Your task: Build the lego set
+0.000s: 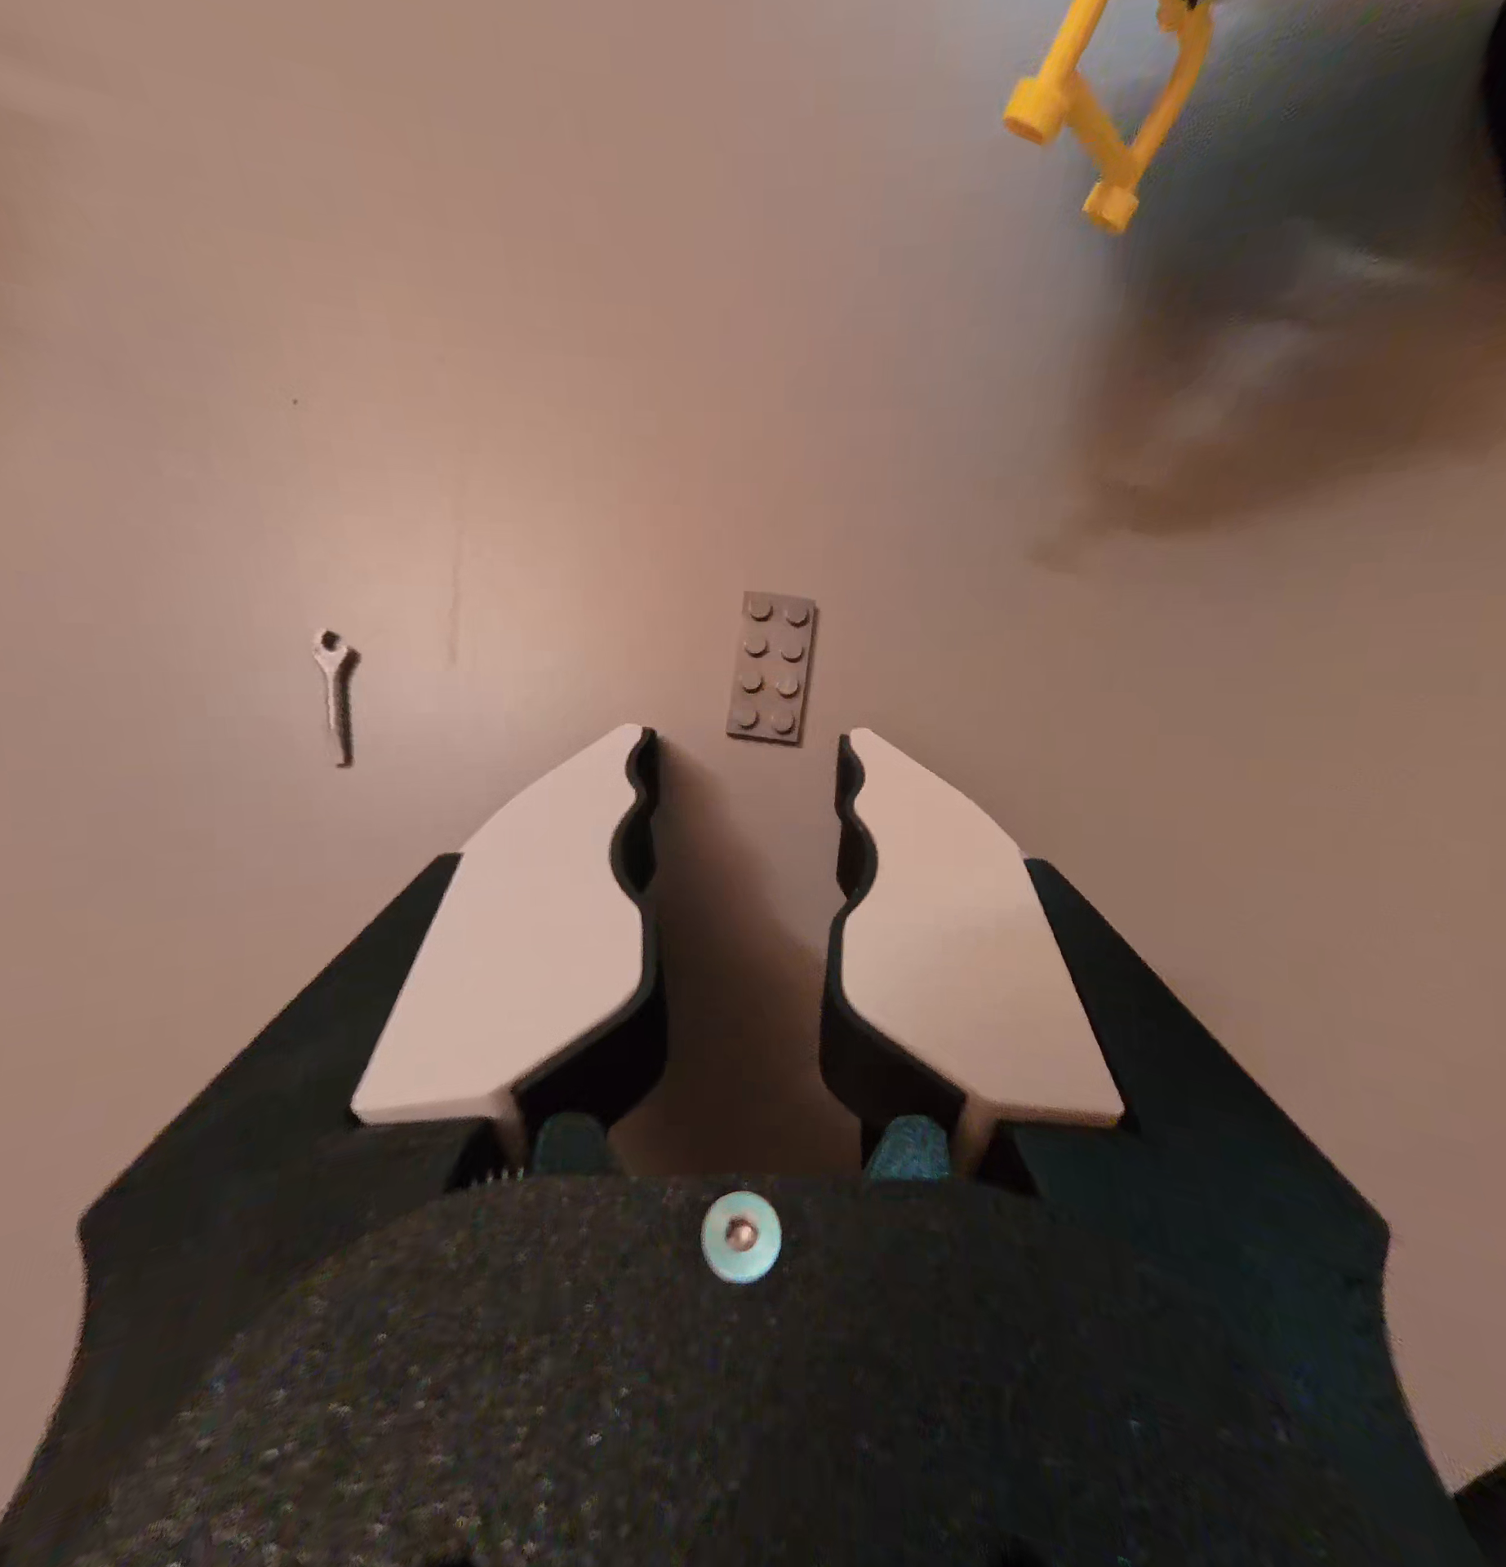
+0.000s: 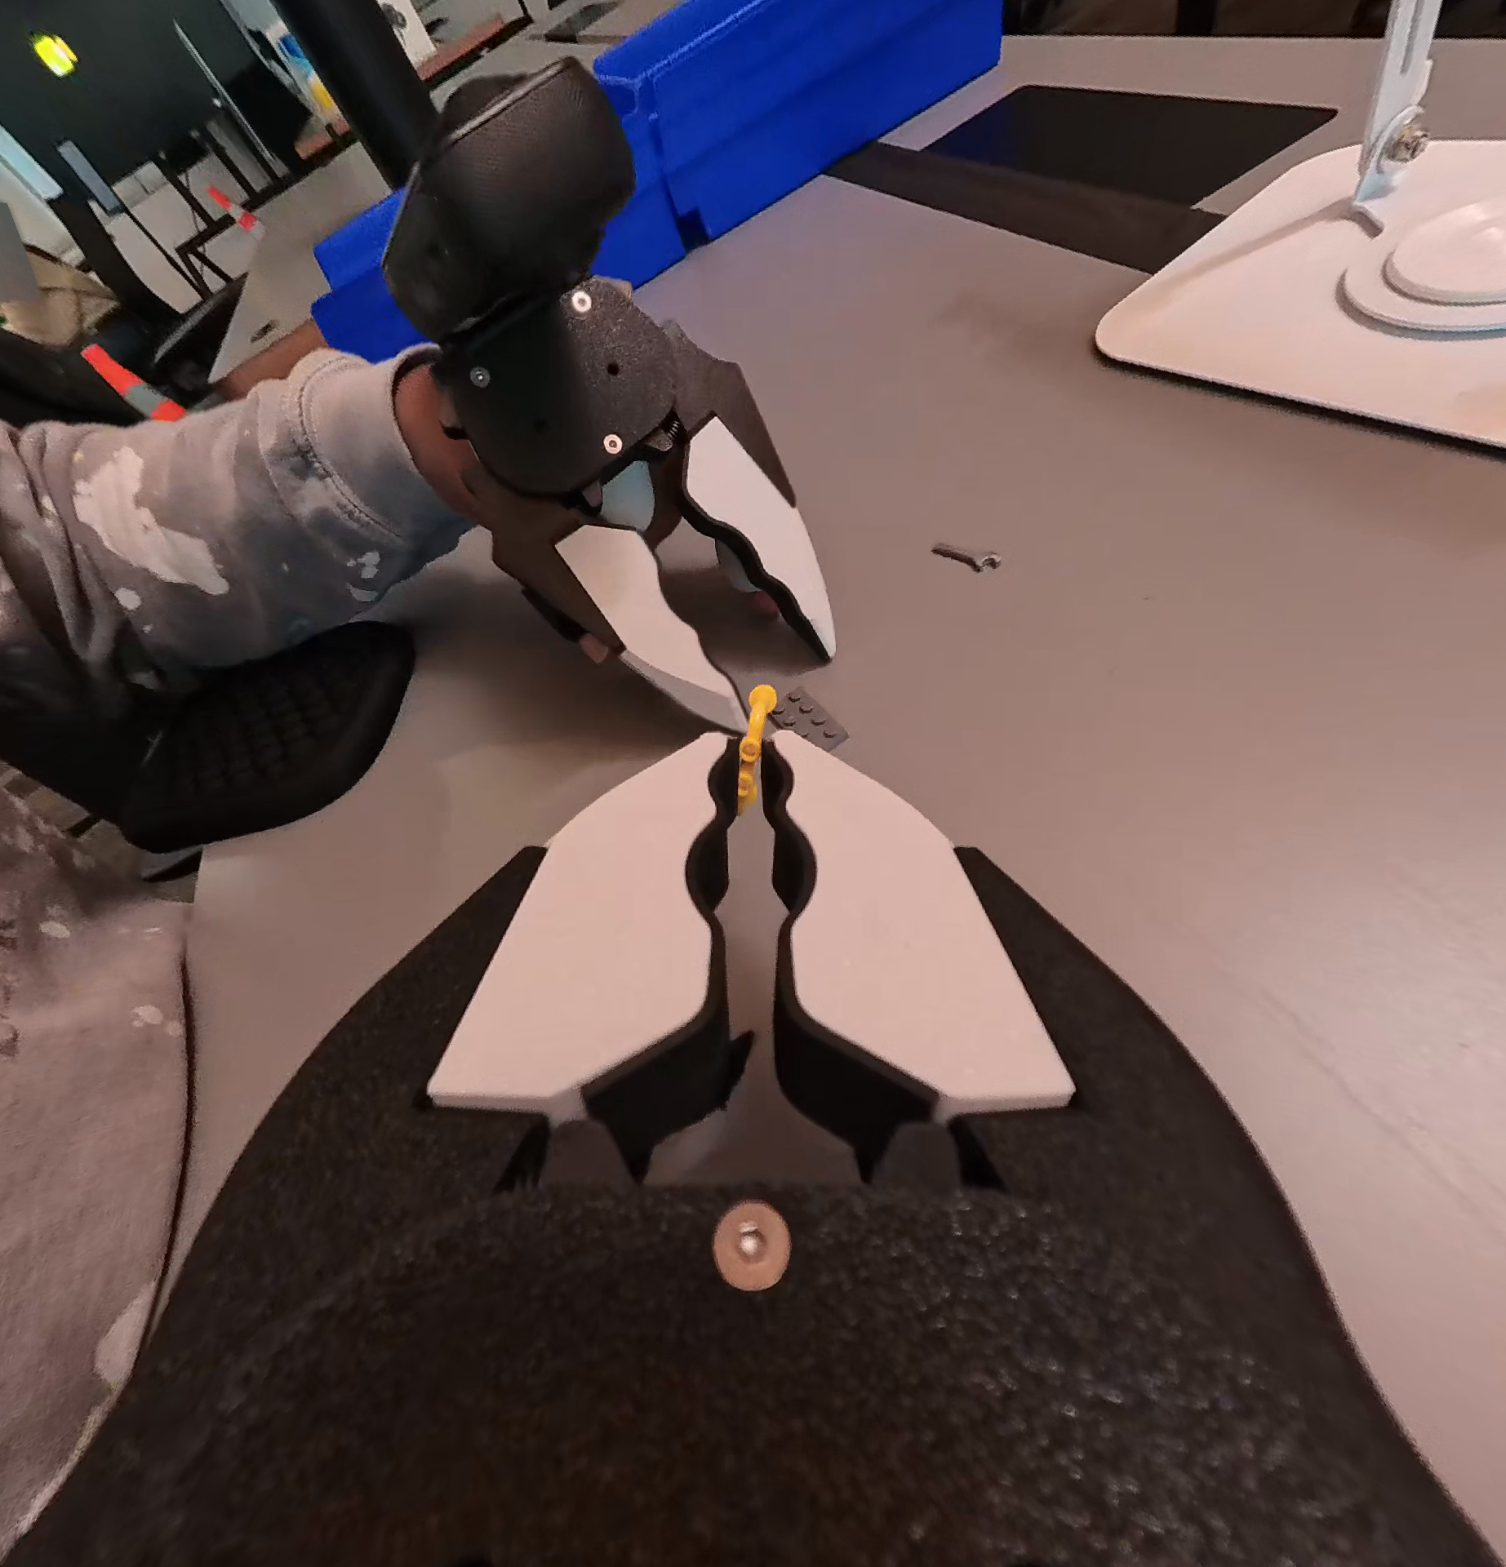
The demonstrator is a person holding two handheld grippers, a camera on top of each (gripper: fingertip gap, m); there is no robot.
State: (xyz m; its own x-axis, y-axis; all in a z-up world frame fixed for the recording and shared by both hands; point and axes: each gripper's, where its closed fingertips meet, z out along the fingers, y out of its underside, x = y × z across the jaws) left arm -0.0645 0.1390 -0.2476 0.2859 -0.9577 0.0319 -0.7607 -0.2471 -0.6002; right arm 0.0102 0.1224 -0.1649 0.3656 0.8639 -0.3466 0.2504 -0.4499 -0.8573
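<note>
Pinching yellow piece (image 2: 747, 763), right gripper (image 2: 750, 739)

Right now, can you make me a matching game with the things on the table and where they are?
Things:
1. yellow piece
2. gray plate
3. little wrench
4. left gripper

Places or states:
A. lying flat on the table, just past open fingertips
B. open and holding nothing
C. pinched in the right gripper
D. lying alone on the table, off to the side

Pairs: 1-C, 2-A, 3-D, 4-B
</note>
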